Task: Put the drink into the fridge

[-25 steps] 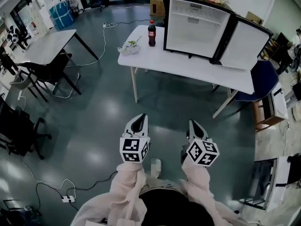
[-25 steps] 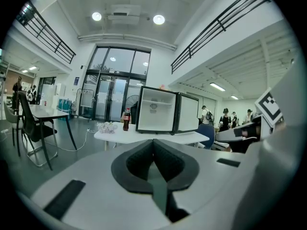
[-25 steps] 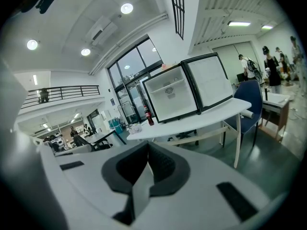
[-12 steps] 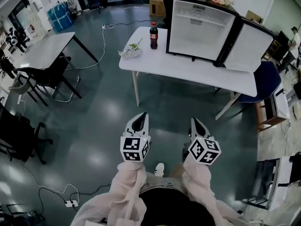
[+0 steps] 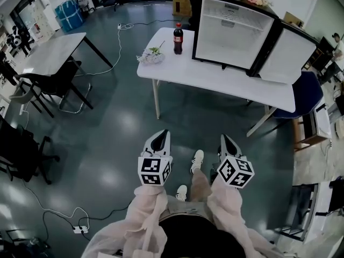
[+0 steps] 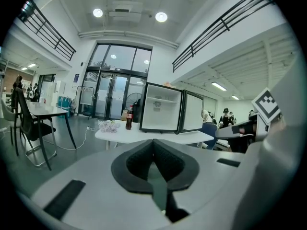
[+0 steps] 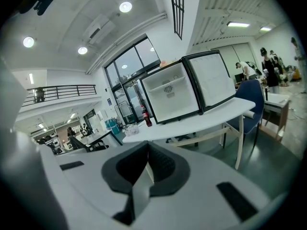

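White desk (image 5: pixel 215 79) carries the drink (image 5: pixel 178 38), a dark cola bottle standing upright by its far left corner, just beside the open fridge (image 5: pixel 231 34) and near the flowers (image 5: pixel 150 55). The left gripper (image 5: pixel 159 138) and right gripper (image 5: pixel 226 144) are both clenched on nothing, over the floor (image 5: pixel 118 128) well short of the desk's near edge.
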Demonstrator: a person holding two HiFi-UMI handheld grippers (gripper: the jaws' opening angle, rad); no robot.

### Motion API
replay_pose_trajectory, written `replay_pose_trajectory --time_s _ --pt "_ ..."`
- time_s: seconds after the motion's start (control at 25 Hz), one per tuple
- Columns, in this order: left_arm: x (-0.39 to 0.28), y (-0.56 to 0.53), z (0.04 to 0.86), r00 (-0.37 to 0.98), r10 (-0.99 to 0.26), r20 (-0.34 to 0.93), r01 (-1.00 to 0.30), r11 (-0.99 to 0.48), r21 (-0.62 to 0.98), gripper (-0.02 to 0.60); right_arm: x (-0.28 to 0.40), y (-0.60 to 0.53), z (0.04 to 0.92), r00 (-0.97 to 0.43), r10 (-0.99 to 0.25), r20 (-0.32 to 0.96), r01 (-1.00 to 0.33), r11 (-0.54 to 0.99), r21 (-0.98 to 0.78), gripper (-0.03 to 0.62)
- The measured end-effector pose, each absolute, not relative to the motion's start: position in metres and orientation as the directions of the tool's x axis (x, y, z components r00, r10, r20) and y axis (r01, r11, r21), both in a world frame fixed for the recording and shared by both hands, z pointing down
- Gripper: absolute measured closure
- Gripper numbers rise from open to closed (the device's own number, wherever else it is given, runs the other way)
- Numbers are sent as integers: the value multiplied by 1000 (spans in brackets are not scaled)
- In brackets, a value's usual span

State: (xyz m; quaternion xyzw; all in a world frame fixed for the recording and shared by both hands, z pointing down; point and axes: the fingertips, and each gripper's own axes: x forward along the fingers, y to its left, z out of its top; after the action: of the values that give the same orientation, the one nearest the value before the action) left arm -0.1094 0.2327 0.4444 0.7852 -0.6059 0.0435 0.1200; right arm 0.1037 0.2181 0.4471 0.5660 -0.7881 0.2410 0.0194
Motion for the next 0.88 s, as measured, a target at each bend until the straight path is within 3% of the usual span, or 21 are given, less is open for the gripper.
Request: replay_pose_trajectory --time_s 0.88 --pt "-107 96 439 186 -960 210 -981 -169 96 571 102 68 447 -430 -851 302 -876 313 -366 582"
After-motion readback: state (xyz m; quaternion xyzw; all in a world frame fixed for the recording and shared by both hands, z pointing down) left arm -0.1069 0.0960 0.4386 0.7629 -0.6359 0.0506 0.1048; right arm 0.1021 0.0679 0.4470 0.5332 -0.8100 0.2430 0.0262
